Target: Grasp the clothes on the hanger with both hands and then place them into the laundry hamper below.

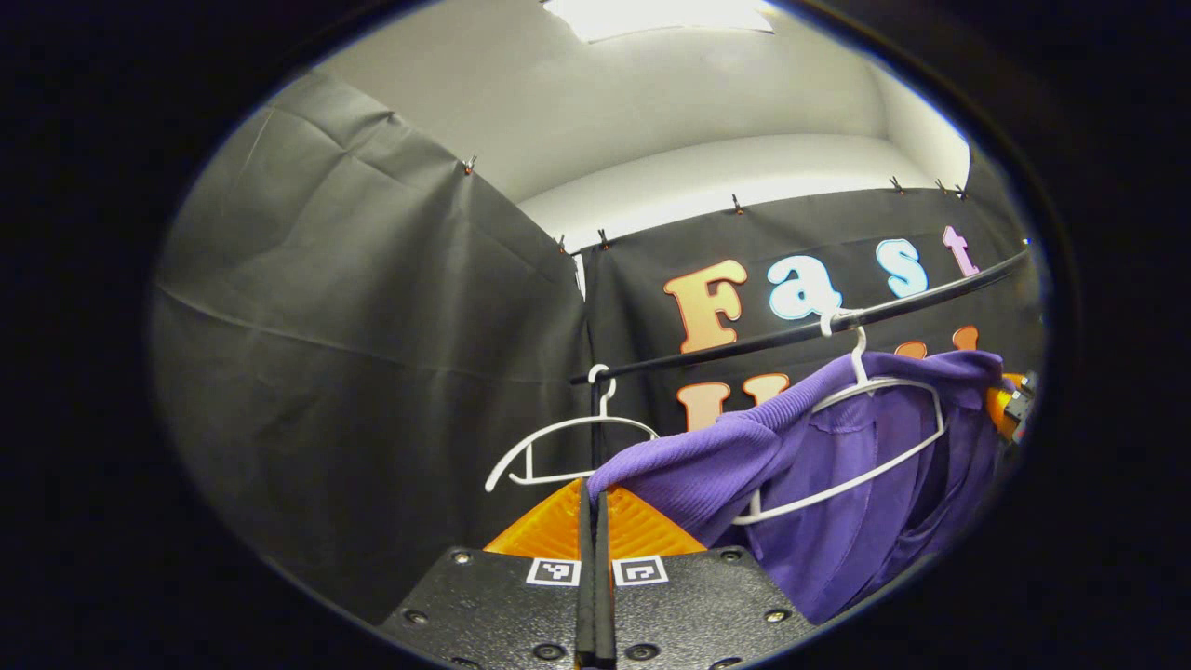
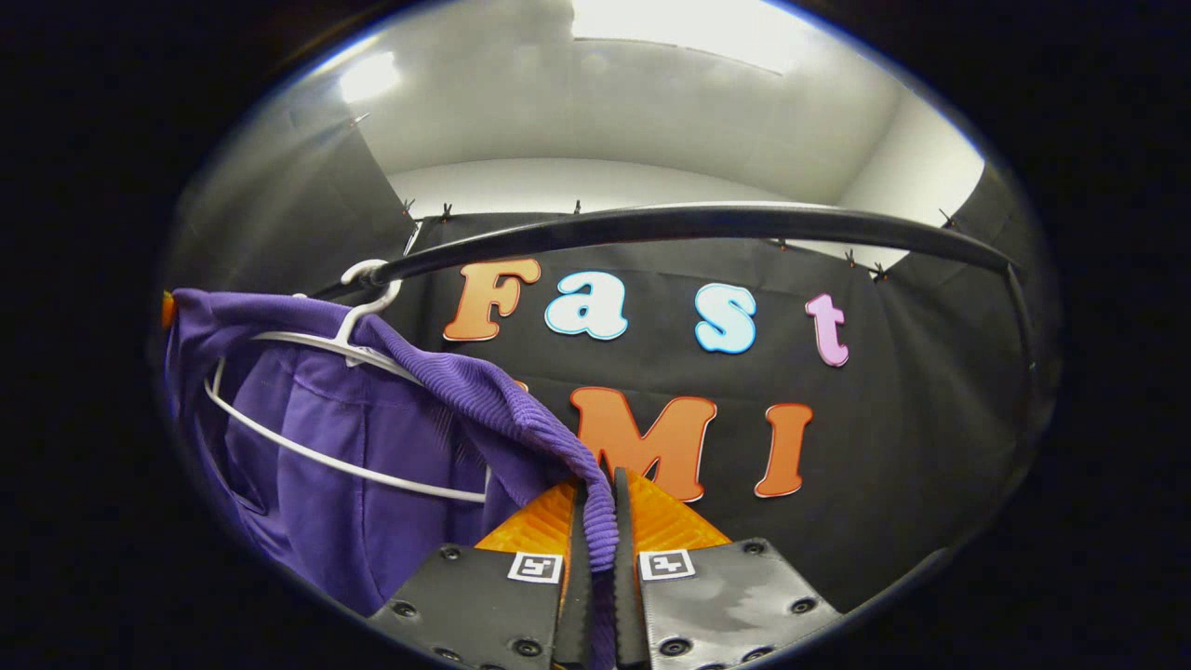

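In the left gripper view, my left hand-held gripper (image 1: 594, 521) at lower centre is closed, seemingly on the ribbed edge of the purple garment (image 1: 837, 465), which stretches up-right to the white hanger (image 1: 865, 437) on the black rail (image 1: 744, 344). In the right gripper view, my right hand-held gripper (image 2: 595, 521) at lower centre clamps the same garment's edge (image 2: 372, 447), which runs up-left to the hanger (image 2: 326, 409); I think both must pull down together.

Bright ceiling light (image 2: 679, 28) glares overhead in both my views; the cloth walls stay dim, and the rail (image 2: 707, 223) bows from fisheye distortion.
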A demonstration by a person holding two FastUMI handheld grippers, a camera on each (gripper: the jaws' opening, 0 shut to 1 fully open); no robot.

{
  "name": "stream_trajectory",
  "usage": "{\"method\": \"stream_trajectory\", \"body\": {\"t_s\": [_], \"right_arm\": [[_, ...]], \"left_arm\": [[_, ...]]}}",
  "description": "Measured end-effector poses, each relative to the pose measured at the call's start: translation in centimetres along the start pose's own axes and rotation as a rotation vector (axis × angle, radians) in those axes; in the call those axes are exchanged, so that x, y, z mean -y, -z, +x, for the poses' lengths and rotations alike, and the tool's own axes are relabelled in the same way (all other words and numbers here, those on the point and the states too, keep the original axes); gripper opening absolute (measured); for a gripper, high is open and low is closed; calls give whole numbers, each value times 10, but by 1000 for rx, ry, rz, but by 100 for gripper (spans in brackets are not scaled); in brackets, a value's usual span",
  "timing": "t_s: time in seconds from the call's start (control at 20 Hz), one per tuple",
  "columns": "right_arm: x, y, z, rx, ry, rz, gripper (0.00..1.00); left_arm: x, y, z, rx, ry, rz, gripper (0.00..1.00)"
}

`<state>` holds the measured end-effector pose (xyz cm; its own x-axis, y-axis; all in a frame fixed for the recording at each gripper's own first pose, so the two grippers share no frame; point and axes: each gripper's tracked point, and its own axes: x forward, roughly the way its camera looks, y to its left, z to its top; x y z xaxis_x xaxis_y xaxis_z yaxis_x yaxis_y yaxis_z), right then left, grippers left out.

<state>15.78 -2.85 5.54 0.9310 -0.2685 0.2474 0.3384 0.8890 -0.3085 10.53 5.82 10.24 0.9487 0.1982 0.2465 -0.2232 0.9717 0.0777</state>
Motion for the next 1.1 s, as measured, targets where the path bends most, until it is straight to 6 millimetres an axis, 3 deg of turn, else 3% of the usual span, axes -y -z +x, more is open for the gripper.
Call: {"method": "stream_trajectory", "body": {"t_s": [0.1,0.15,0.2,0.35,0.4,0.45,0.75,1.1], "right_arm": [[7,-5,3,23,22,-42,17],[12,-8,3,29,32,-54,12],[14,-7,4,31,38,-59,17],[18,0,11,25,50,-65,17],[20,3,14,22,53,-66,13],[21,5,17,22,57,-70,17],[27,1,26,47,76,-108,17],[28,5,35,48,63,-109,17]], "left_arm": [[-2,-3,8,7,-8,7,0],[-3,-5,11,12,-11,14,0],[-4,-6,15,16,-15,27,0],[-8,-3,28,18,-24,69,0],[-8,-1,35,12,-27,83,0],[-9,3,43,6,-29,96,0],[-5,14,91,-1,-40,187,0],[13,67,127,-73,17,131,0]]}}
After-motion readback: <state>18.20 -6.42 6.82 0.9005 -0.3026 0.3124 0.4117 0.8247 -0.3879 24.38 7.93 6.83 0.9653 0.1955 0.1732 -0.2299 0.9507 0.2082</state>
